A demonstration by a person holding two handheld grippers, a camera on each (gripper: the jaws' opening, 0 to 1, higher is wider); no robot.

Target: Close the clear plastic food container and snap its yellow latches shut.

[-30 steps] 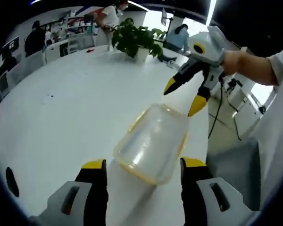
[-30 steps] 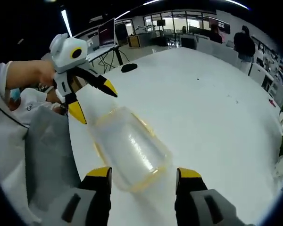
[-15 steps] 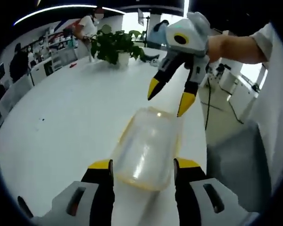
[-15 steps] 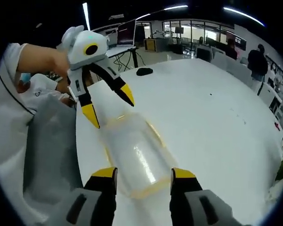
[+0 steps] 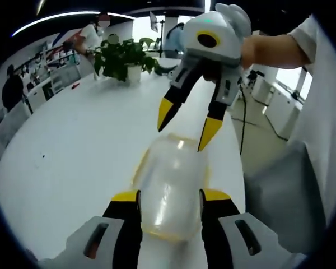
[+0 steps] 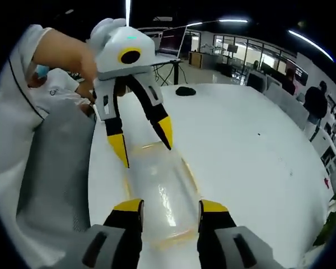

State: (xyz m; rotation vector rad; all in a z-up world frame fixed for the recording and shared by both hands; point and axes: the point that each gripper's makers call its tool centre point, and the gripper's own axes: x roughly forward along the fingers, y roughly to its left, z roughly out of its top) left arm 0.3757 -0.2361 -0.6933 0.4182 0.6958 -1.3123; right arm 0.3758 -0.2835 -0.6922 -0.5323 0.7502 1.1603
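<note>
While the clear food container (image 5: 171, 188) lies lengthwise on the white counter (image 5: 73, 145) between my two tools, my left tool (image 5: 168, 196) has its jaws apart, flanking one end without clearly pinching it. Looking through its walls, I see nothing inside. I judge it light, slick and a bit flexible, so the yellow-edged rim is the place to press. My right tool (image 6: 168, 206) also stands spread, straddling the opposite end.

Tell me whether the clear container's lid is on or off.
On. The clear lid sits over the container, lying between both grippers' jaws, left gripper and right gripper. Whether the yellow latches are snapped cannot be told.
</note>
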